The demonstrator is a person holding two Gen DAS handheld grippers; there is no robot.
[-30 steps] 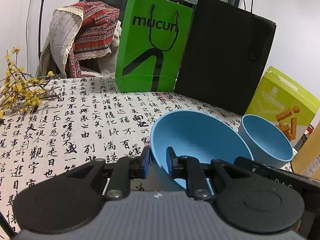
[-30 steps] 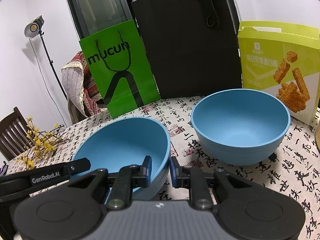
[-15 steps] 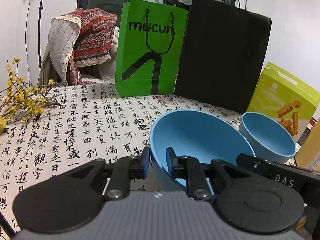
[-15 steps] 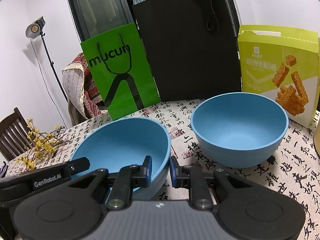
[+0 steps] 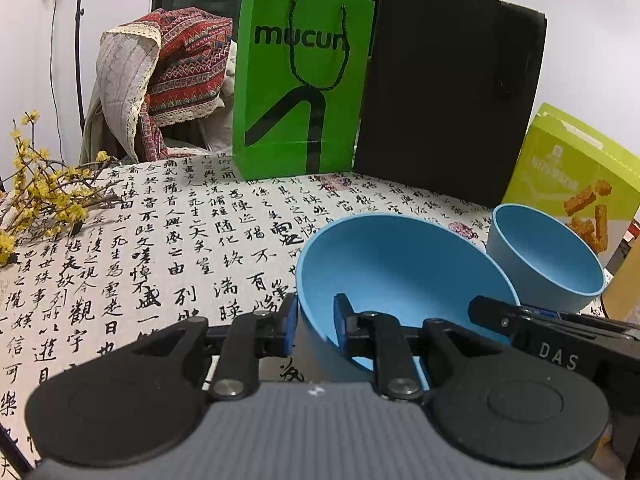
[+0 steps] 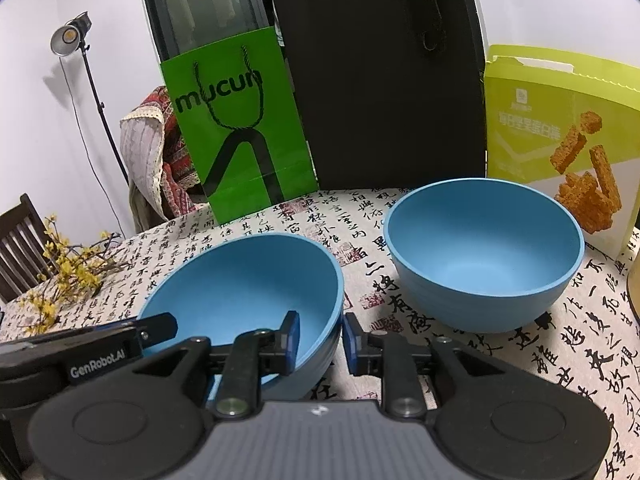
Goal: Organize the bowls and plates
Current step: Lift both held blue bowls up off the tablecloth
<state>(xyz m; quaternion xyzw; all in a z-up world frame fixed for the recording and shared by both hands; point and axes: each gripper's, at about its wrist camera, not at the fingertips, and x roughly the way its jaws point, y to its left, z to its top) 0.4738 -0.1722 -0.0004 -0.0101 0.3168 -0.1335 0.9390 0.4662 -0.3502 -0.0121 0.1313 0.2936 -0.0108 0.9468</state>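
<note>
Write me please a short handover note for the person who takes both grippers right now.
Left gripper: jaws shut on the left rim of the near blue bowl.
Right gripper: jaws have just been opening; the same bowl's right rim is between them, not pinched.
Second blue bowl: upright on the table, to the right, apart from the first.
Done: nothing stacked yet.
Left: probably nest one bowl in the other. No plates in view.
</note>
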